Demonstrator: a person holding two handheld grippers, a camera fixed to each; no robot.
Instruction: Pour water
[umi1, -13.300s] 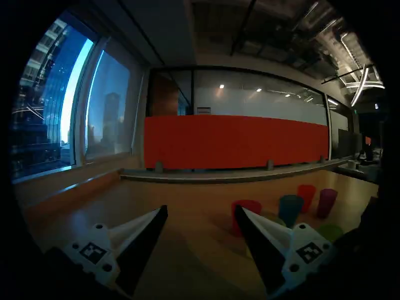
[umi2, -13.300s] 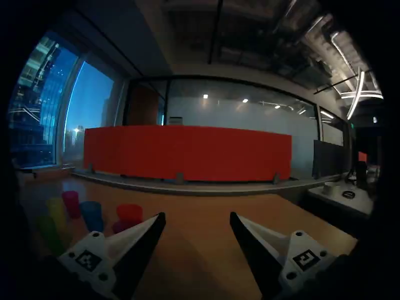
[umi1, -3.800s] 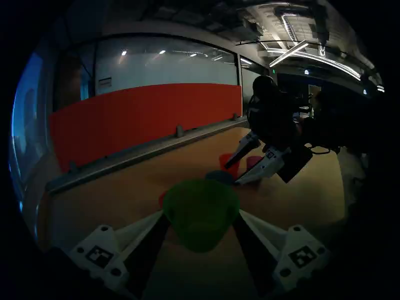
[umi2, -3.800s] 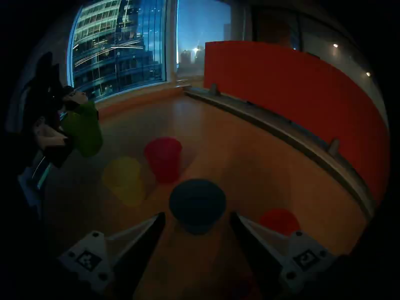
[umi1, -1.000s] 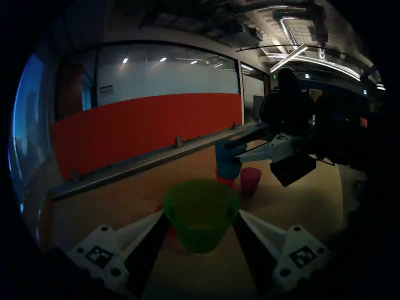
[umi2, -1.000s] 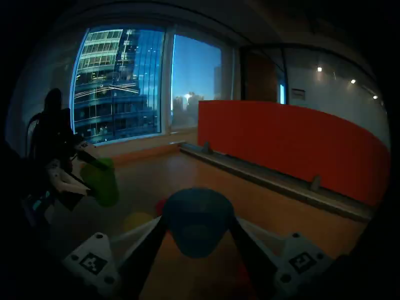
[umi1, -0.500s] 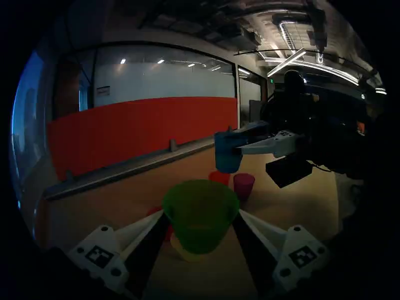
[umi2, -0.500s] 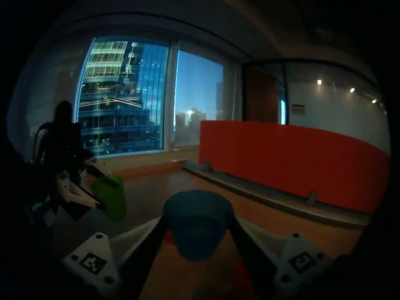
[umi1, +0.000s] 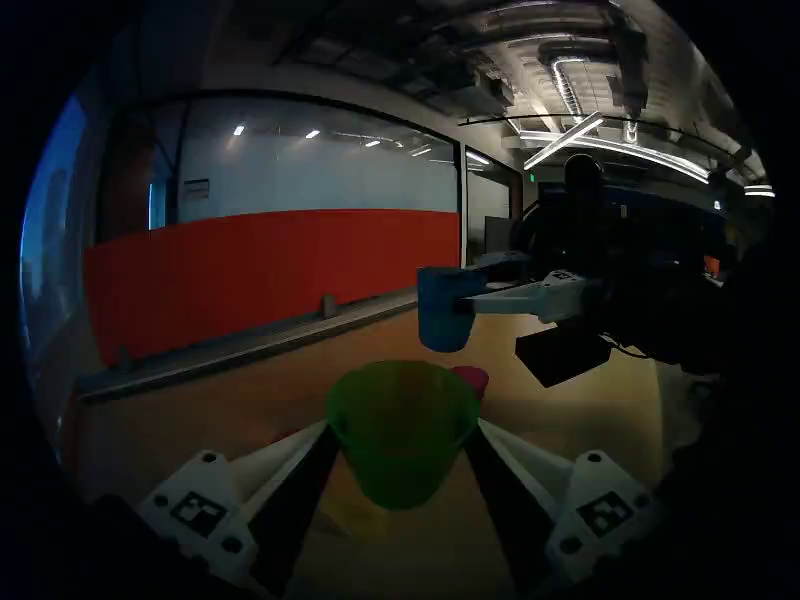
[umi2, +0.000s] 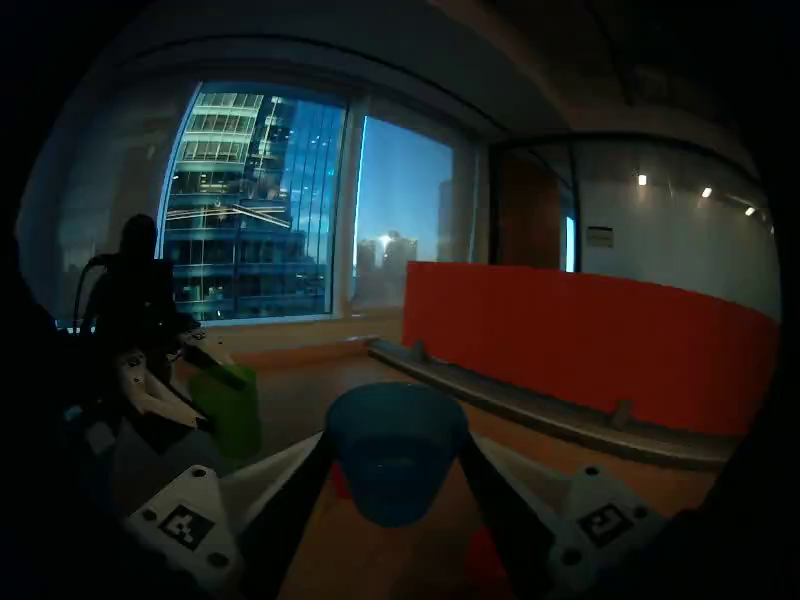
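Left gripper (umi1: 402, 428) grips a green cup (umi1: 403, 460), lower centre; a pink cup (umi1: 470, 377) shows behind it. Right gripper (umi2: 397, 440) grips a blue cup (umi2: 397, 475), with a window (umi2: 260, 210) upper left.

The green cup (umi1: 403, 430) and the blue cup (umi2: 396, 450) look like smooth plastic, and the table (umi1: 235, 392) is smooth, slightly shiny brown wood.

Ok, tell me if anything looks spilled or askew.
Nothing stands out: the green cup is upright in the left tool, the blue cup upright in the right tool; no spill shows on the table.
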